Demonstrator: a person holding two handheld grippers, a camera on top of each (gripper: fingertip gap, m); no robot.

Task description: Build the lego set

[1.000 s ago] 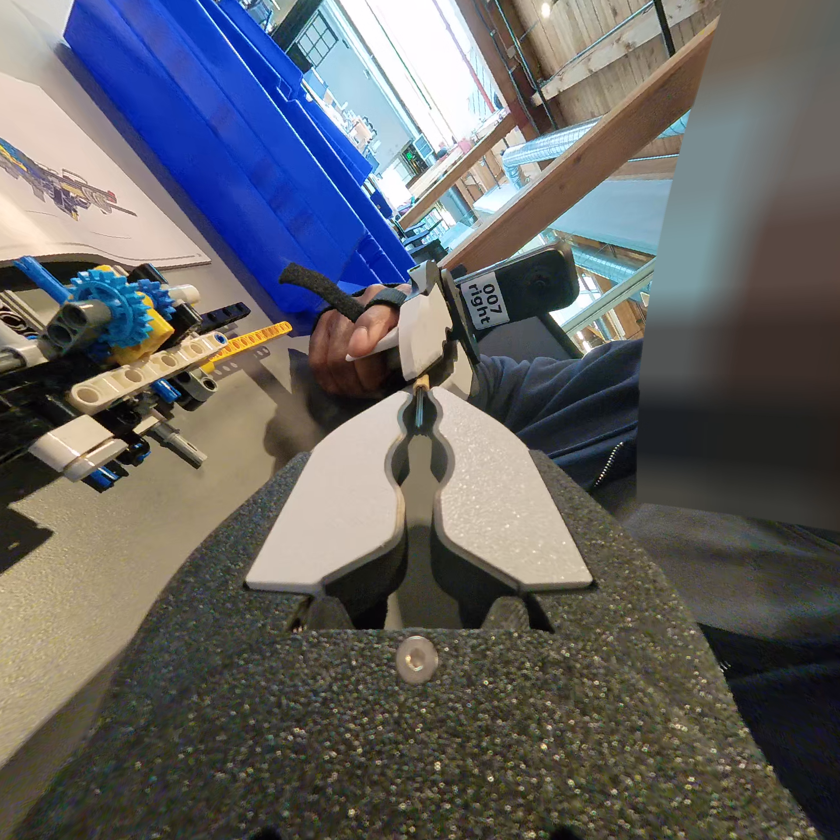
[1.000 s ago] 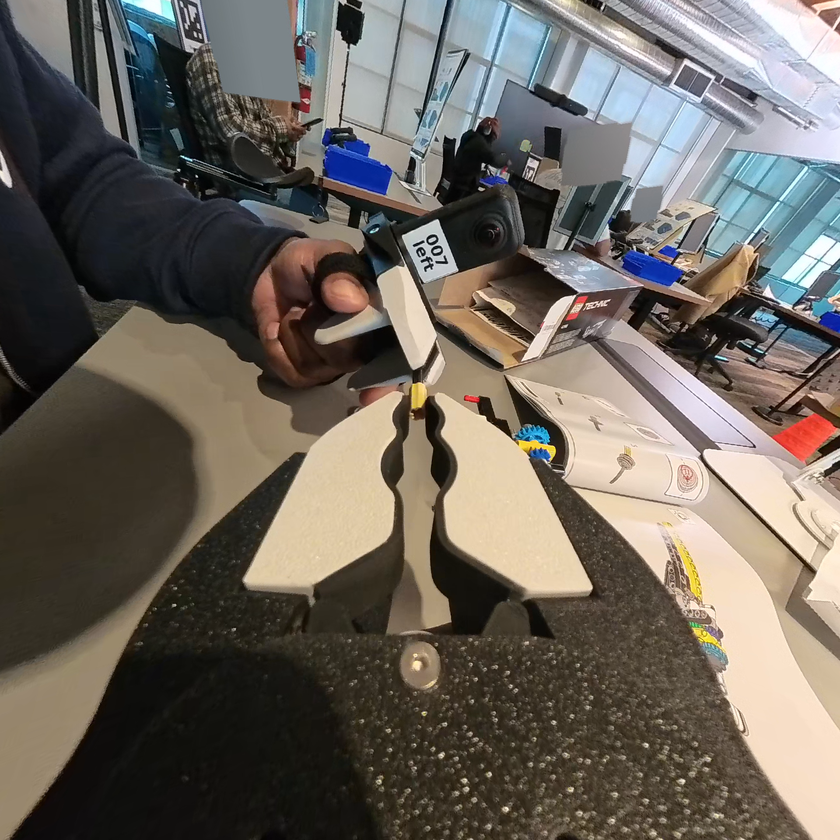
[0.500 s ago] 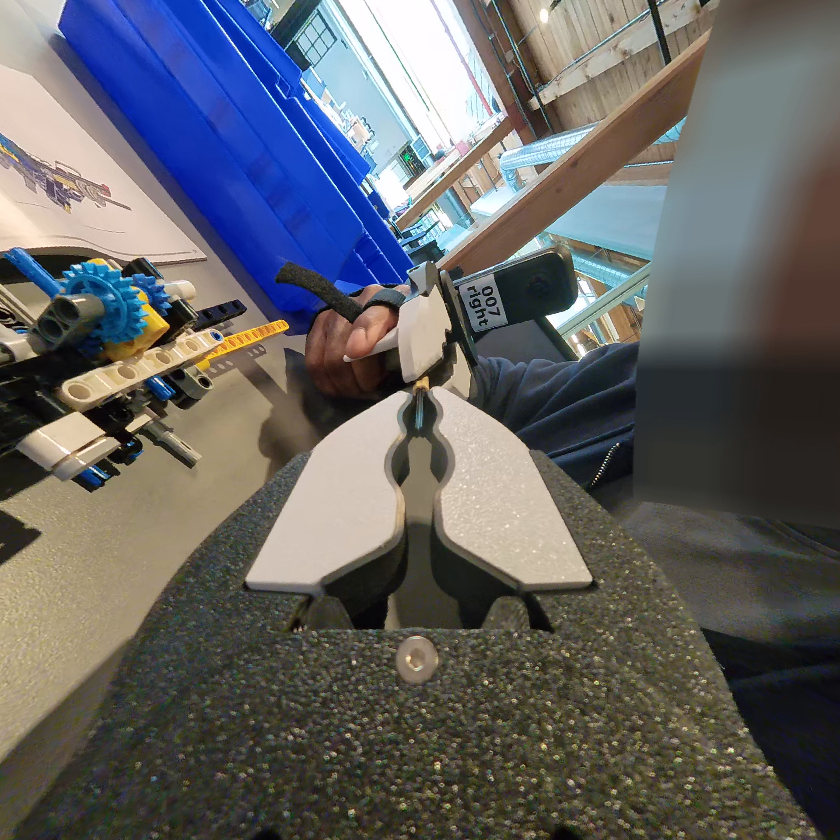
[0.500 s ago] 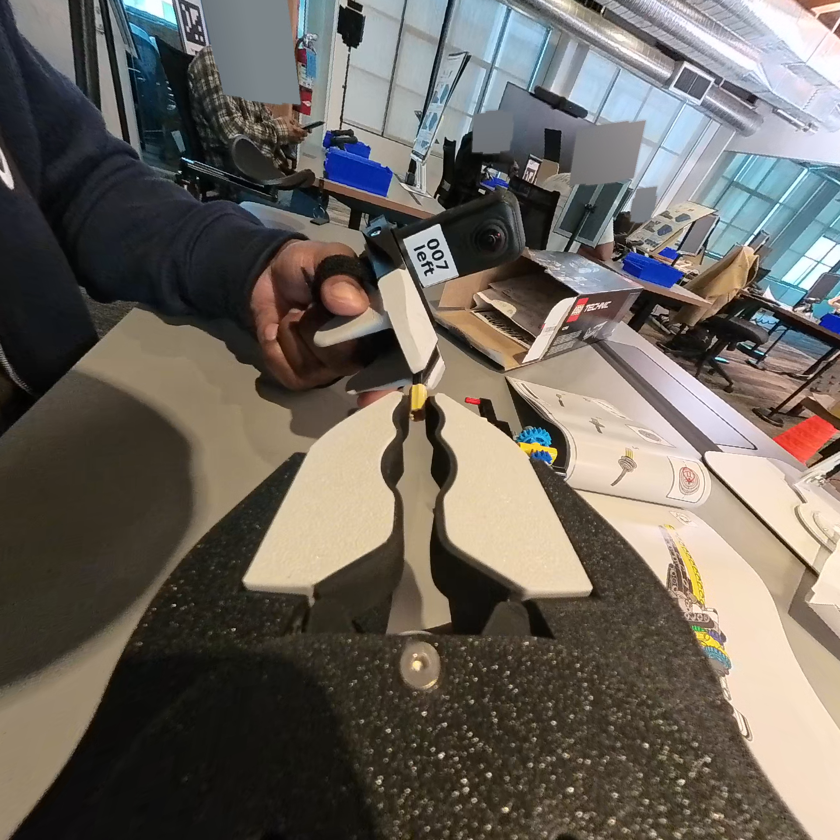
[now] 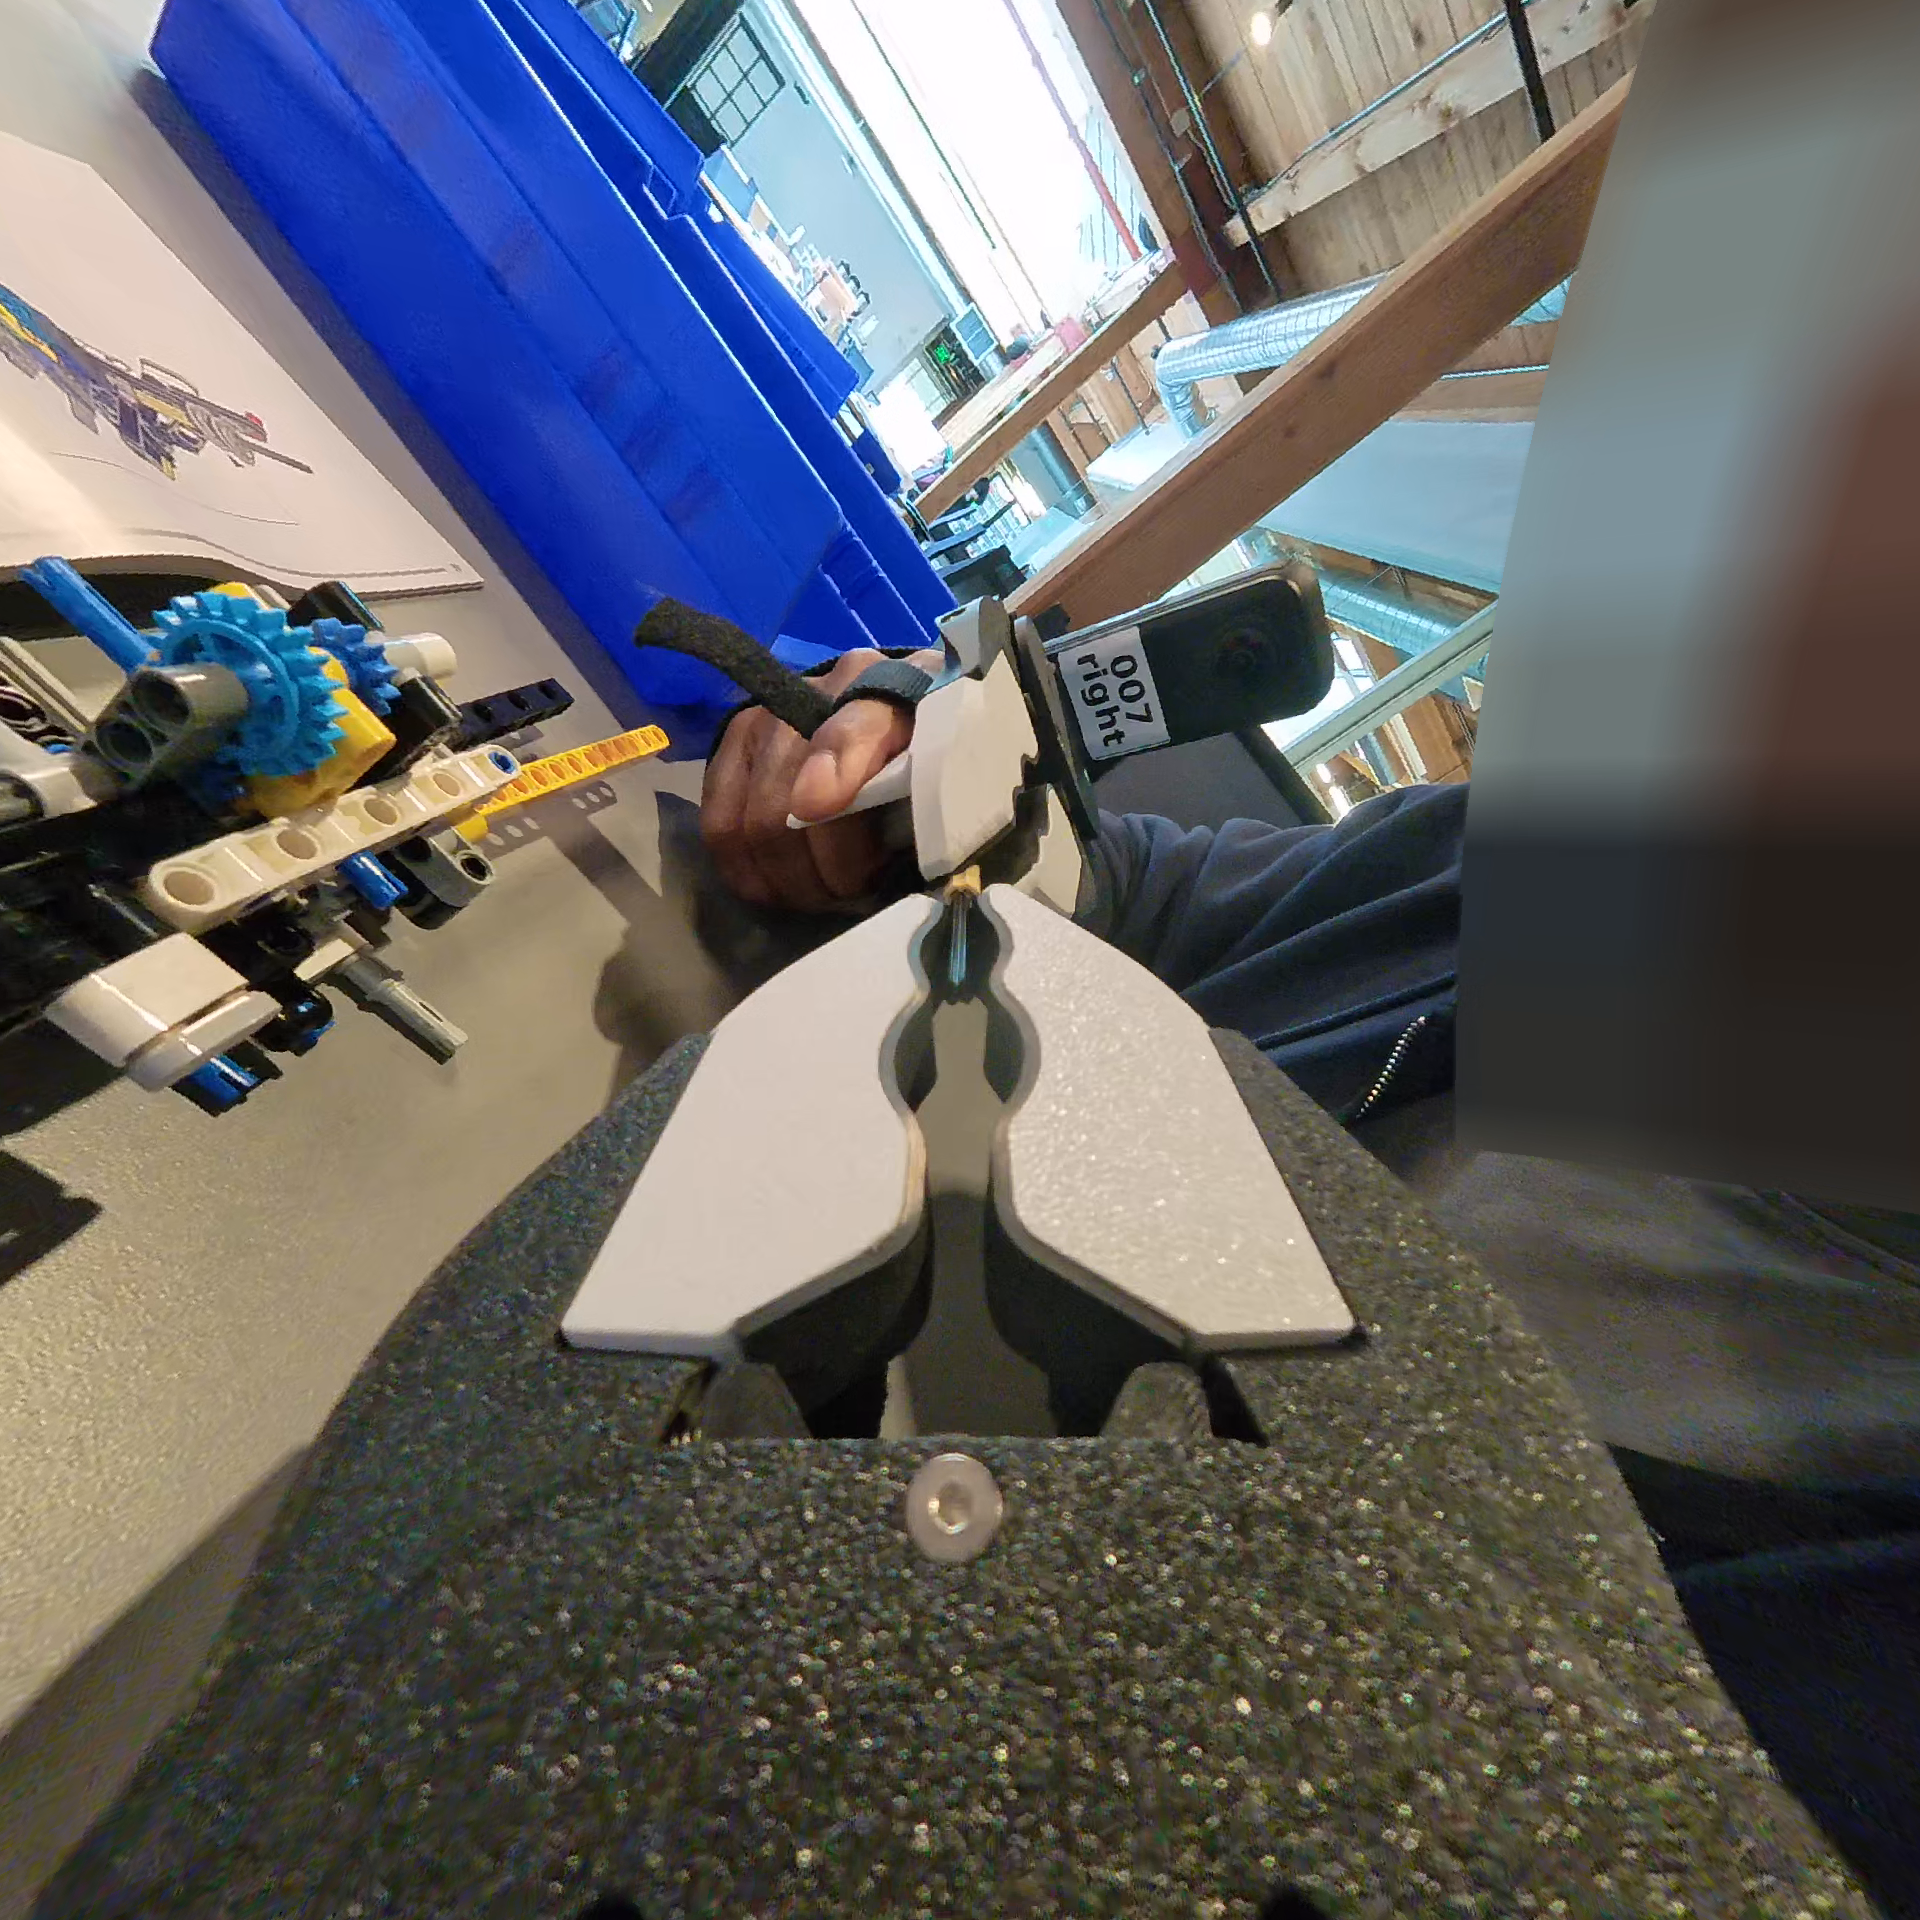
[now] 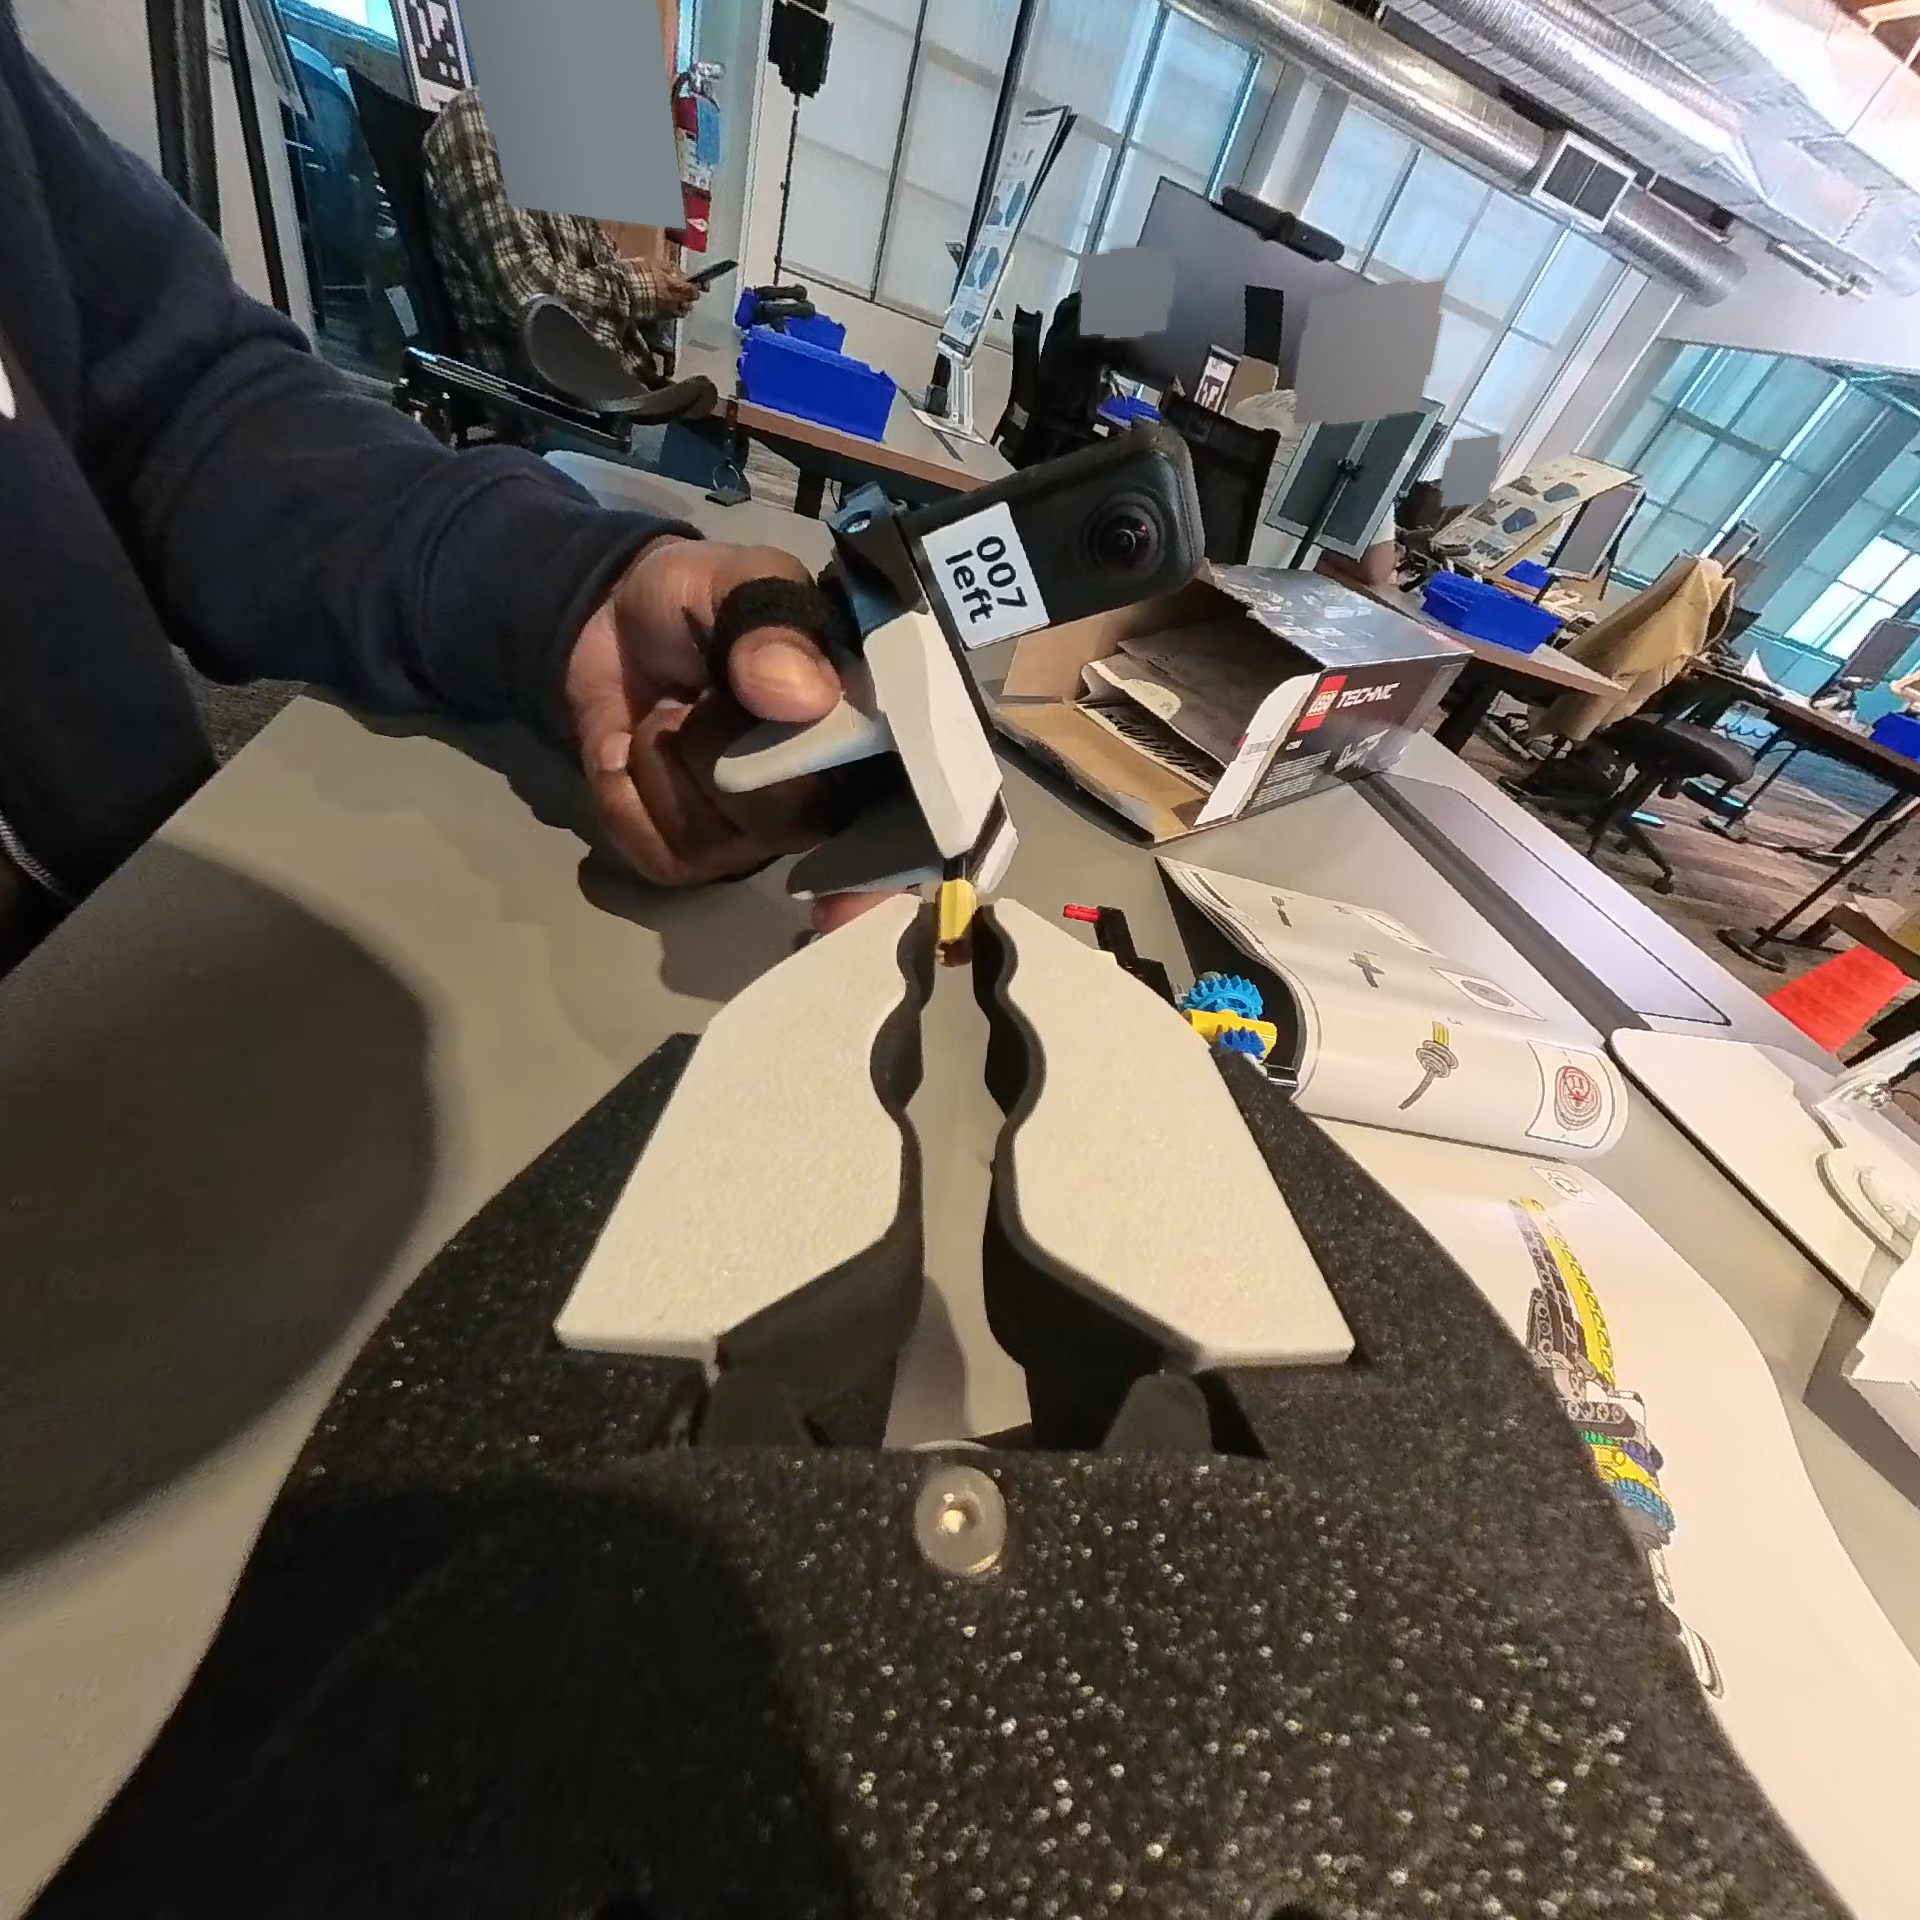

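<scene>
Left gripper (image 5: pixel 958 914), grey-plated fingers on a black speckled body: jaws clenched on a thin dark metal-looking axle pin (image 5: pixel 958 945), gripped at the fingertips. Held above the grey table (image 5: pixel 312 1195), tip to tip with the other tool.

Right gripper (image 6: pixel 954 920), same make: jaws clenched on a small yellow plastic piece (image 6: pixel 951 914) at the fingertips. In the left wrist view the same spot shows a small tan tip (image 5: pixel 964 883) at the far end of the pin, touching the right gripper's nose. Whether pin and yellow piece are already joined cannot be told.

Person's left hand (image 6: pixel 675 748), dark blue sleeve, around the left tool's handle; a black strap crosses one finger. Person's right hand (image 5: pixel 790 790) likewise on the right tool.

Partly built lego model (image 5: pixel 239 790), black, white and yellow beams with light-blue toothed gears: lies on the table, left of the grippers in the left wrist view, well apart from them. In the right wrist view only its gears (image 6: pixel 1226 1013) show, just right of the right gripper's fingers.

Yellow perforated beam (image 5: pixel 582 769): sticks out from the model's far side.

Open instruction booklet (image 6: pixel 1403 1029): on the table, far right.

Printed sheet with a coloured model drawing (image 6: pixel 1558 1403): near right.

Open cardboard set box (image 6: pixel 1247 717): far side of the table.

Blue plastic bins (image 5: pixel 540 343): along the table's far edge in the left wrist view.
</scene>
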